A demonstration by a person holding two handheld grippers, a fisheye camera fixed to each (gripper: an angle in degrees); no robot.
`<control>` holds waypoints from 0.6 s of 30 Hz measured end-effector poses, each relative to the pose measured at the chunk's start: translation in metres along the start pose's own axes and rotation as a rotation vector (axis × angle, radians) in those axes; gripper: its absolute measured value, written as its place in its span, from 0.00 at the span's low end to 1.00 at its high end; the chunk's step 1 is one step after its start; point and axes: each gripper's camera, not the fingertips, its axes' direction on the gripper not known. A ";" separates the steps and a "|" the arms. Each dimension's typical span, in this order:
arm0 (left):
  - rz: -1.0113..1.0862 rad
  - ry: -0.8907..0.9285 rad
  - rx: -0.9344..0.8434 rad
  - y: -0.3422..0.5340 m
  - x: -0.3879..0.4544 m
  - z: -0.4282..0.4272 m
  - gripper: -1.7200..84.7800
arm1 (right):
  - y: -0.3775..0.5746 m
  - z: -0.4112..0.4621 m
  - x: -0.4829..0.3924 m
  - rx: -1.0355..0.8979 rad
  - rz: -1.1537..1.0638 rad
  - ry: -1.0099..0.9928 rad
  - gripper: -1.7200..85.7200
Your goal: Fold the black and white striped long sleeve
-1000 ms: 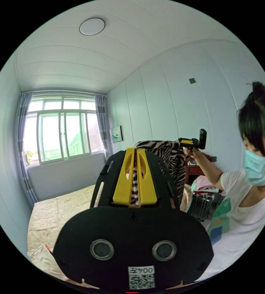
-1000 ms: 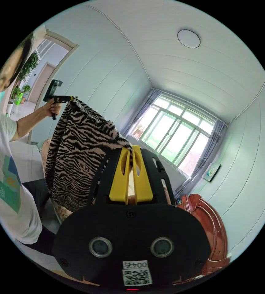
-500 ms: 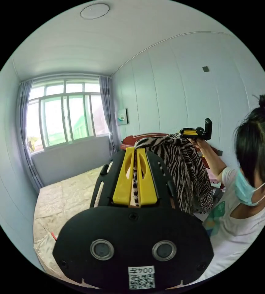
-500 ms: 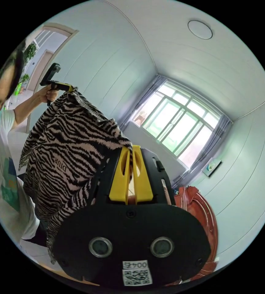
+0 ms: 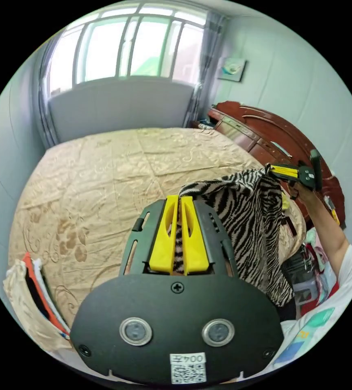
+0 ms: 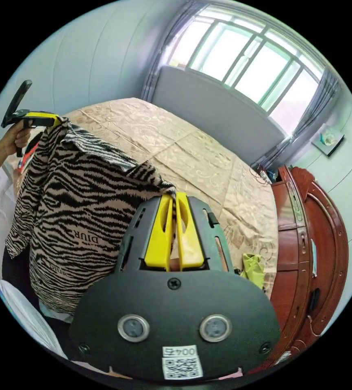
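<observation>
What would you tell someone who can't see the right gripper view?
A yellow-jawed hand-held gripper pinches a zebra-striped top, while a second hand-held gripper holds its other corner. The top hangs in the air above a beige bed, with a window behind.

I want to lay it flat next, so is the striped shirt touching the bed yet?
Apart. In the left gripper view the striped shirt hangs between the left gripper and right gripper, beside the bed, not resting on it.

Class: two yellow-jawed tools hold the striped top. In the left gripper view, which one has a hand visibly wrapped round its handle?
The right tool, off by the wooden headboard: a hand grips it. The left tool fills the foreground, striped top between its jaws.
</observation>
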 end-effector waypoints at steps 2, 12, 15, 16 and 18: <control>-0.109 0.005 -0.083 0.000 -0.051 0.076 0.03 | -0.008 0.071 -0.003 -0.084 0.031 -0.016 0.02; -0.465 0.070 -0.257 0.058 -0.206 0.223 0.06 | 0.033 0.309 0.028 -0.275 0.531 -0.361 0.09; -0.712 0.202 -0.233 0.089 -0.268 0.221 0.09 | 0.077 0.320 0.064 -0.138 0.775 -0.619 0.14; -0.806 0.280 -0.180 0.105 -0.292 0.213 0.10 | 0.094 0.318 0.071 -0.092 0.815 -0.680 0.15; -0.923 0.370 -0.077 0.128 -0.322 0.194 0.11 | 0.120 0.305 0.075 -0.041 0.809 -0.727 0.15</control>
